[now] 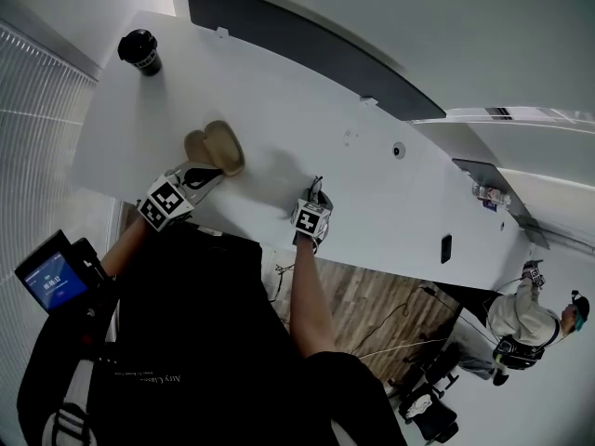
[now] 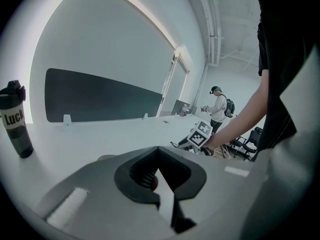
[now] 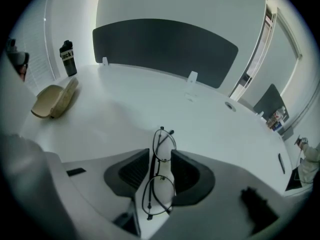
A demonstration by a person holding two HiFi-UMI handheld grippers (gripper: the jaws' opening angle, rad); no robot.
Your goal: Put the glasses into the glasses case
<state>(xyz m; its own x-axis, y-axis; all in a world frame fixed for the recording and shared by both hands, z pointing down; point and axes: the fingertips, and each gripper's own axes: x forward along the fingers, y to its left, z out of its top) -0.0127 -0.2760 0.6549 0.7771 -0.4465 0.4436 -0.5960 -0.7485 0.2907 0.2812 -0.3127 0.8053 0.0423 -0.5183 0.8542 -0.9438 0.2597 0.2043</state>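
Note:
A tan glasses case (image 1: 216,147) lies open on the white table (image 1: 372,193), at far left in the right gripper view (image 3: 52,100). My left gripper (image 1: 209,173) is at its near edge, jaws closed on the rim. In its own view the left gripper (image 2: 159,151) shows only a tan sliver of the case (image 2: 104,157) over one jaw. Thin wire-framed glasses (image 3: 161,174) lie folded on the table between the jaws of my right gripper (image 3: 161,154). The jaws stand apart on either side of the glasses. The right gripper (image 1: 317,190) points steeply down near the table's front edge.
A black bottle (image 1: 141,52) stands at the table's far left corner, also seen as the bottle (image 3: 68,58). A dark panel (image 1: 307,49) runs along the back edge. A small black item (image 1: 446,248) lies to the right. Another person (image 1: 530,319) stands beyond the table's right end.

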